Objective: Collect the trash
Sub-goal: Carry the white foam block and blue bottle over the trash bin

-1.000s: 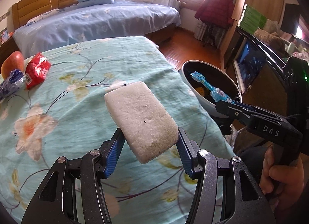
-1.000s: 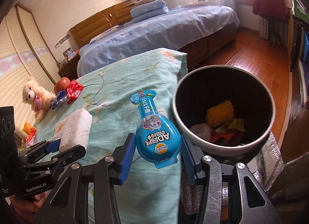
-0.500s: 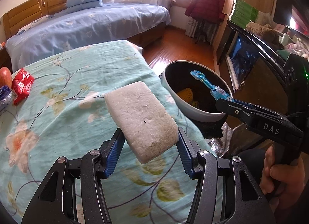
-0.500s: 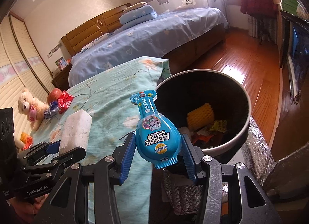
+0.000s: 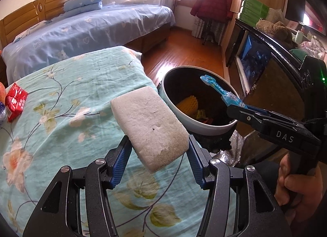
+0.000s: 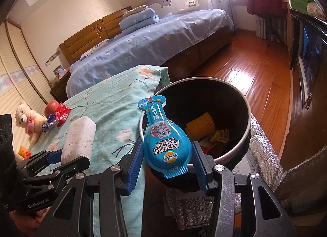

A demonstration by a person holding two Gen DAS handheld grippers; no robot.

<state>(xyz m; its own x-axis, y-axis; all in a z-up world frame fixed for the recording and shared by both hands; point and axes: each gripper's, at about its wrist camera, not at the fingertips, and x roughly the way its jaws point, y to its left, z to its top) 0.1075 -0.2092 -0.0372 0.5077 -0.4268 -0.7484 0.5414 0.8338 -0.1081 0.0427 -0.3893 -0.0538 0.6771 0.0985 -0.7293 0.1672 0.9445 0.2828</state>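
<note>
My left gripper (image 5: pixel 157 161) is shut on a white foam block (image 5: pixel 149 126) and holds it above the floral bedspread (image 5: pixel 61 102), left of the round trash bin (image 5: pixel 200 126). My right gripper (image 6: pixel 166 167) is shut on a blue bulb-shaped plastic package (image 6: pixel 163 141) and holds it over the bin's near rim (image 6: pixel 235 151). The bin holds a yellow foam net (image 6: pixel 201 127) and wrappers. The foam block also shows in the right wrist view (image 6: pixel 78 139), and the blue package in the left wrist view (image 5: pixel 220 93).
A red packet (image 5: pixel 15 102), a blue wrapper (image 6: pixel 49 123), an apple (image 6: pixel 51 107) and a teddy bear (image 6: pixel 28 119) lie at the bedspread's far left. A second bed (image 5: pixel 92 30), wood floor (image 6: pixel 255 69) and a dark cabinet (image 5: pixel 276 69) surround the bin.
Both grippers have moved right toward the bin with their loads. The blue package now hangs over the bin's near rim, and the foam block sits closer to the bin.
</note>
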